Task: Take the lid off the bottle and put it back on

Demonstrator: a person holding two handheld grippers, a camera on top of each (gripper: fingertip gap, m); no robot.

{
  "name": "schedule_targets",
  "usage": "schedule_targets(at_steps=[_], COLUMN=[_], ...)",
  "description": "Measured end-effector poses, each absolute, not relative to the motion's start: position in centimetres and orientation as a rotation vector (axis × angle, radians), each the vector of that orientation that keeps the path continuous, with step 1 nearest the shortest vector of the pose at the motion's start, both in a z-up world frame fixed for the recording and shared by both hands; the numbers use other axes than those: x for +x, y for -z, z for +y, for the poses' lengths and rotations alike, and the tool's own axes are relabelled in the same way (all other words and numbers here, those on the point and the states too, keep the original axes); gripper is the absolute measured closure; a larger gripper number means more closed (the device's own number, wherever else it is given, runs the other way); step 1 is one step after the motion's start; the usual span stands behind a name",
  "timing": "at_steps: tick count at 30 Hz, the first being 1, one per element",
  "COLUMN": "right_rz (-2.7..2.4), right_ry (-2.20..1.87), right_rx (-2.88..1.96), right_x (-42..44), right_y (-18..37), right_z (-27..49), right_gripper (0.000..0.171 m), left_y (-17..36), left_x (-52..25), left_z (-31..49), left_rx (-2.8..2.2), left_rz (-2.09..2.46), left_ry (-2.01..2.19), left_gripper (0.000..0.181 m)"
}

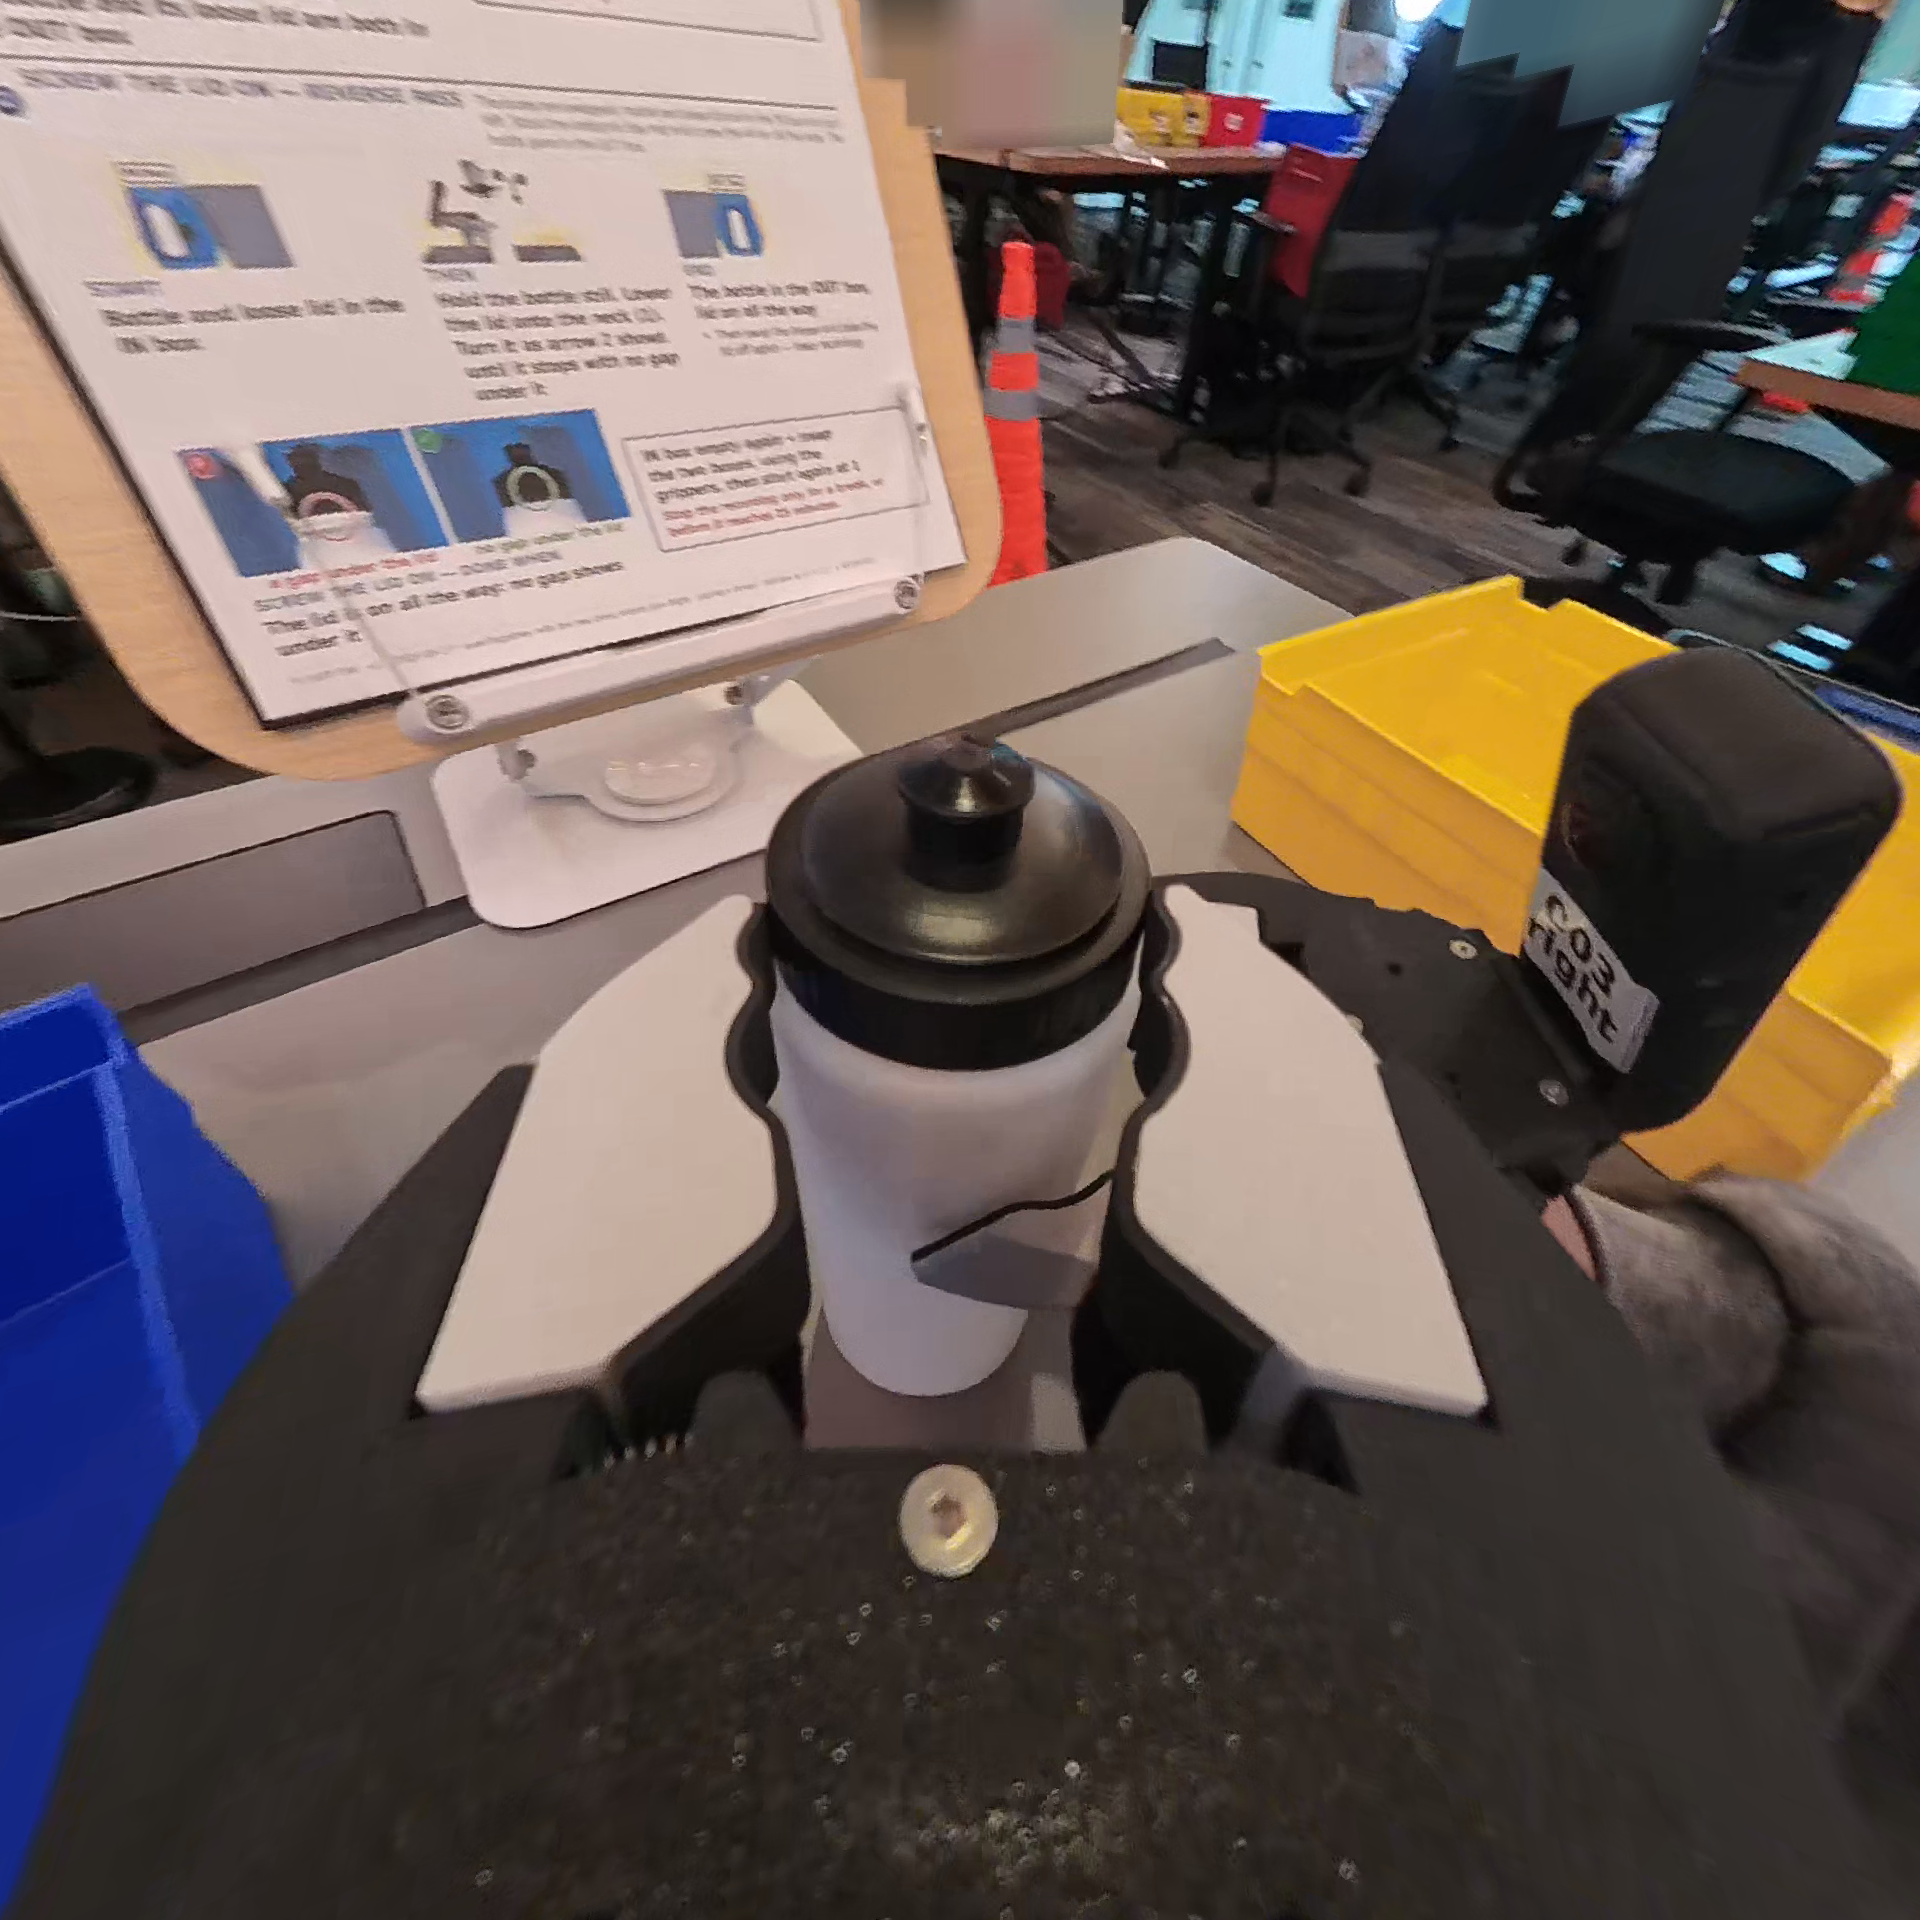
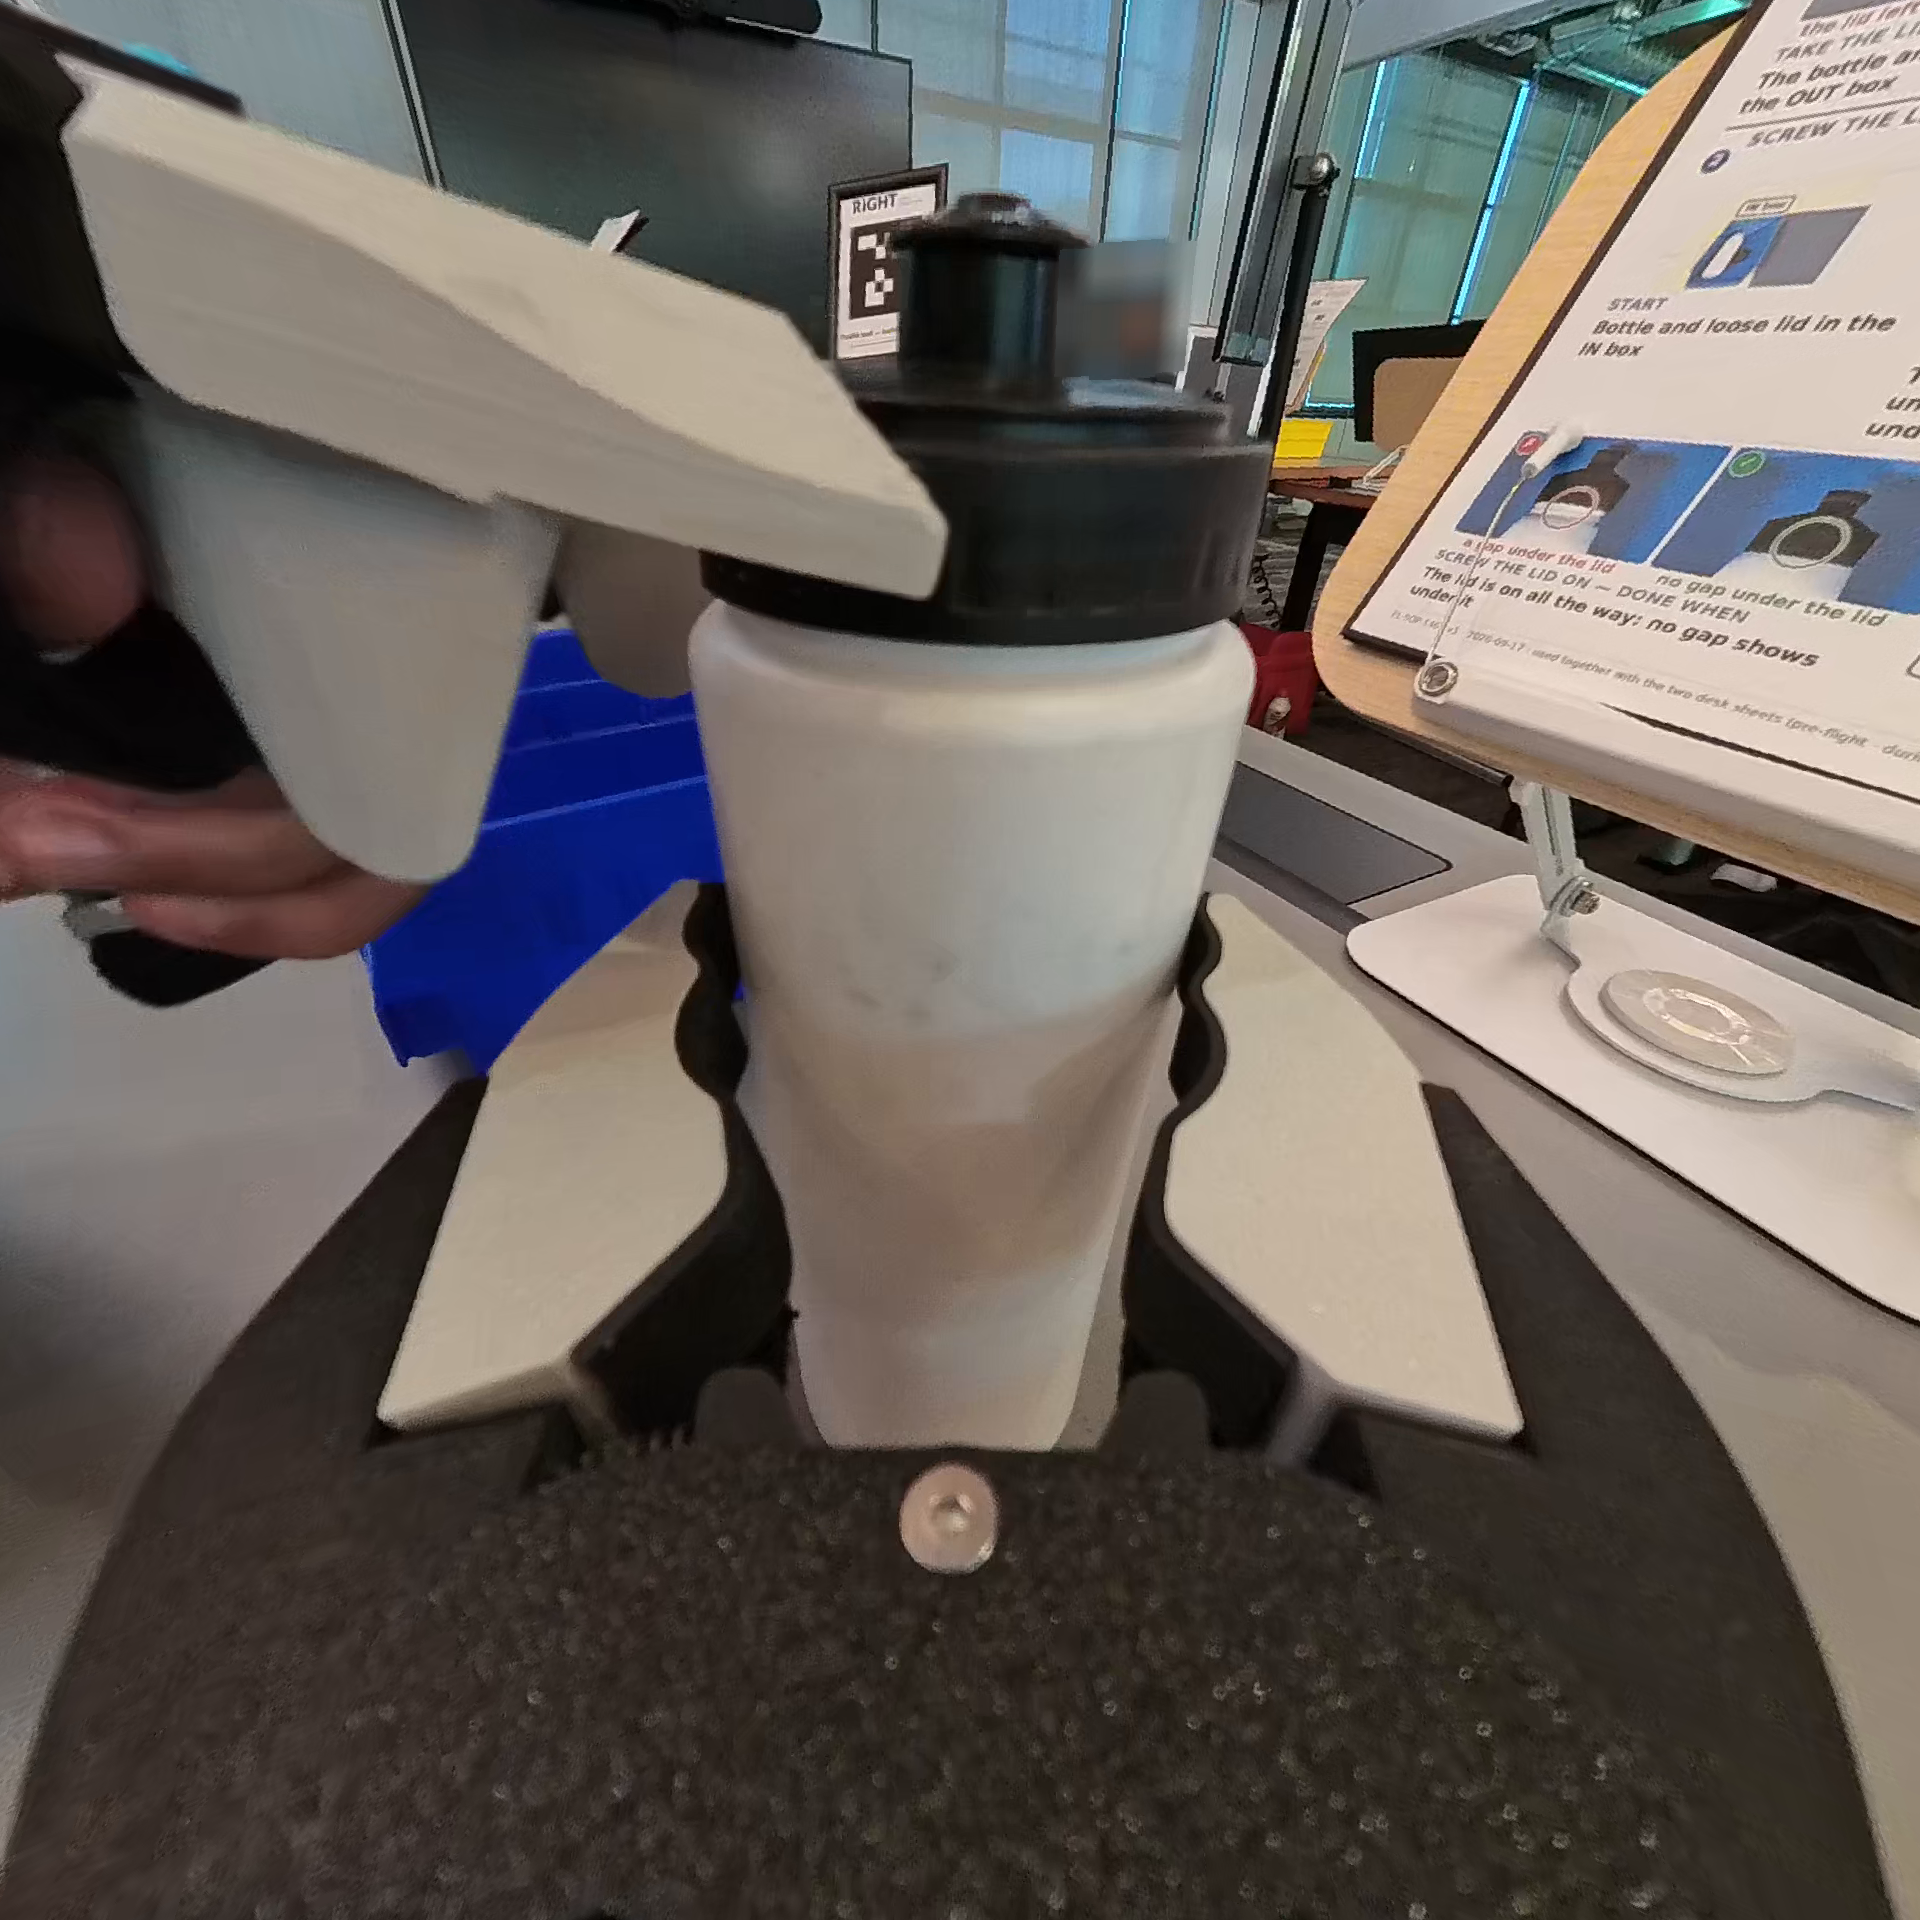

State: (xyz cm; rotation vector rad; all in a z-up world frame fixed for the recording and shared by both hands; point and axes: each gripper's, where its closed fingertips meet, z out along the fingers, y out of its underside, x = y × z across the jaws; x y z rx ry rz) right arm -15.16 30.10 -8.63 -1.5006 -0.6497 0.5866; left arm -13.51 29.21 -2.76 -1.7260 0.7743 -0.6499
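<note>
Your left gripper (image 1: 951, 997) is clamped on the black lid (image 1: 956, 883) at centre frame in the left wrist view, both fingers pressed to the lid's ribbed rim where it meets the white bottle (image 1: 914, 1174). The lid sits on the neck, spout up. Your right gripper (image 2: 956, 1049) is clenched round the bottle body at centre frame in the right wrist view — dark pads tight on both sides, well below the lid. The bottle stands upright; its base is hidden, so can't tell if it rests on the grey desk (image 1: 260, 894).

Left wrist view: blue bin (image 1: 94, 1247) at left edge, yellow bin (image 1: 1423, 748) at mid right, instruction sheet on its stand (image 1: 468, 343) at upper left, and the right gripper's black body at right edge — w/ your gloved hand (image 1: 1745, 1288) below it.
</note>
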Motion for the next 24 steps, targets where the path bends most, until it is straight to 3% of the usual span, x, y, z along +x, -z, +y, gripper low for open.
schedule_targets(at_steps=[11,24], right_rz=[-0.685,-0.719], right_ry=[-0.634,-0.657], right_rx=[-1.476,-1.476], right_x=[-15.5,-15.9], right_y=[8.6,8.6], right_z=[29.7,29.3], right_gripper=[0.089,0.089], left_y=[2.9,2.8], left_x=[-13.8,-14.3], left_z=[28.6,27.9], left_rx=[-1.588,-1.029], left_rz=[1.376,2.001], left_ry=[1.039,1.556], left_gripper=[0.114,0.113])
